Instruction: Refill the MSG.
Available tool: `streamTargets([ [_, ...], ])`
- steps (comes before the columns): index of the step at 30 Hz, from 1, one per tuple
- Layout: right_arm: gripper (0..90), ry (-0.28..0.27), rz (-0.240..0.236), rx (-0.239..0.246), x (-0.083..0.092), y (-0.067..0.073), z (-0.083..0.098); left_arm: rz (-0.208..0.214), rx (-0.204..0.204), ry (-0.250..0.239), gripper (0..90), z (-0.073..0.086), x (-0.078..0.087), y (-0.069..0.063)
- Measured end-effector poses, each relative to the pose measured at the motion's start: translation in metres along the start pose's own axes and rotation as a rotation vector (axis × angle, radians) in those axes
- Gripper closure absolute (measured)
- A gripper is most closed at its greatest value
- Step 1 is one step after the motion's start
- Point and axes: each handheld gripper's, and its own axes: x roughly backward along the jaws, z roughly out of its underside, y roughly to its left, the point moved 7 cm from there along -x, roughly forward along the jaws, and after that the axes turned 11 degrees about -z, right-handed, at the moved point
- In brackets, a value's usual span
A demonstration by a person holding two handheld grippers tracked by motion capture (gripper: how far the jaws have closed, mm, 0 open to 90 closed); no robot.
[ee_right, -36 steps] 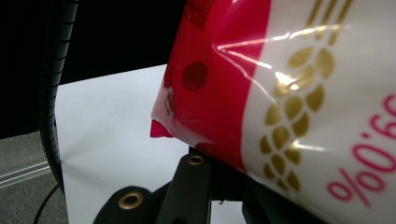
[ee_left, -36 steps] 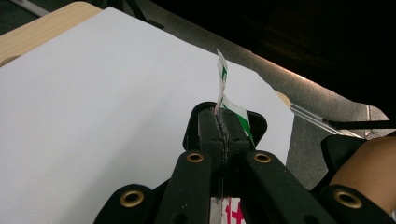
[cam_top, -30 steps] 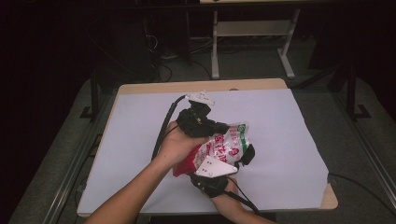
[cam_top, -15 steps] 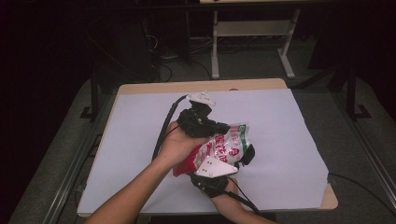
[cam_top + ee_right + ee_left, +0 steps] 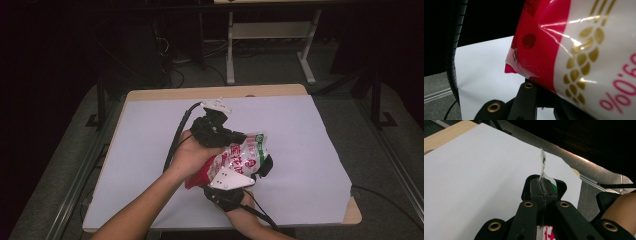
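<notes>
A red, white and green snack bag point(image 5: 235, 160) hangs above the white-covered table point(image 5: 310, 150), held between both grippers. My left gripper point(image 5: 239, 139) reaches in from the left. In the left gripper view it point(image 5: 543, 186) is shut on a thin seam of the bag point(image 5: 543, 161), whose white and green edge sticks up past the tips. My right gripper point(image 5: 262, 167), with its grey plate point(image 5: 229, 180) on top, comes from below the bag. In the right gripper view the bag point(image 5: 579, 50), red with gold wheat ears, covers its jaws, so the pads are hidden.
The table's wooden rim point(image 5: 210, 93) shows at the back, with dark floor around it. A white desk frame point(image 5: 270, 35) stands beyond. A black ribbed cable point(image 5: 452, 50) hangs close on the left of the right gripper view. Another cable point(image 5: 175, 140) trails from the left gripper.
</notes>
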Motion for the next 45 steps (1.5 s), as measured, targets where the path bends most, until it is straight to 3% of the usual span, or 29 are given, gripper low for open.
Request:
streamTargets([
  [45, 90.0, -0.013, -0.015, 0.004, -0.0010, 0.0005, -0.0011, 0.002, 0.001, 0.009, 90.0, -0.0016, -0.0010, -0.0013],
])
